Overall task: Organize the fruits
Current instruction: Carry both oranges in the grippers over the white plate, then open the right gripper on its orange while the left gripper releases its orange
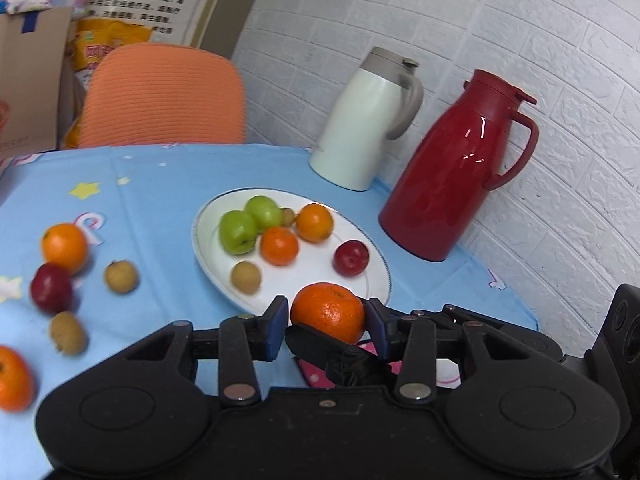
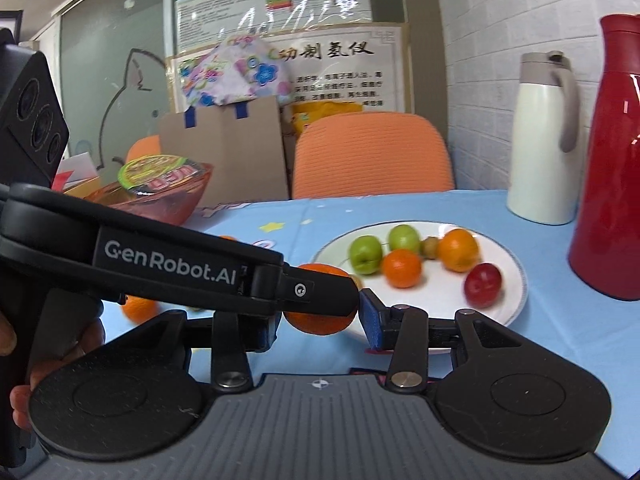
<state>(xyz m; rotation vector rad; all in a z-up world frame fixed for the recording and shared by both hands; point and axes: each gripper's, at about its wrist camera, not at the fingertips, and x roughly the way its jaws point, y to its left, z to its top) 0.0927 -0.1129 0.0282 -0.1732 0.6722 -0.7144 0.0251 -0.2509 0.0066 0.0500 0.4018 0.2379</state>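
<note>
Left tool (image 1: 327, 322) pinching orange (image 1: 329, 316), hovering at plate (image 1: 208, 248) six o'clock rim; lowering gently advisable. Right tool (image 2: 320, 316) spread, empty.

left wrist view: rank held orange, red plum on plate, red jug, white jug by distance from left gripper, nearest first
1. Held orange, between the left gripper fingers.
2. Red plum, plate's right side.
3. Red jug, right, by the wall.
4. White jug, farthest back.

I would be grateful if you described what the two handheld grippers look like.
Both grippers, left and right, are matte black with round pivot housings, silver rivets and blue finger pads. The left one's side reads "GenRobot.AI" in white.
</note>
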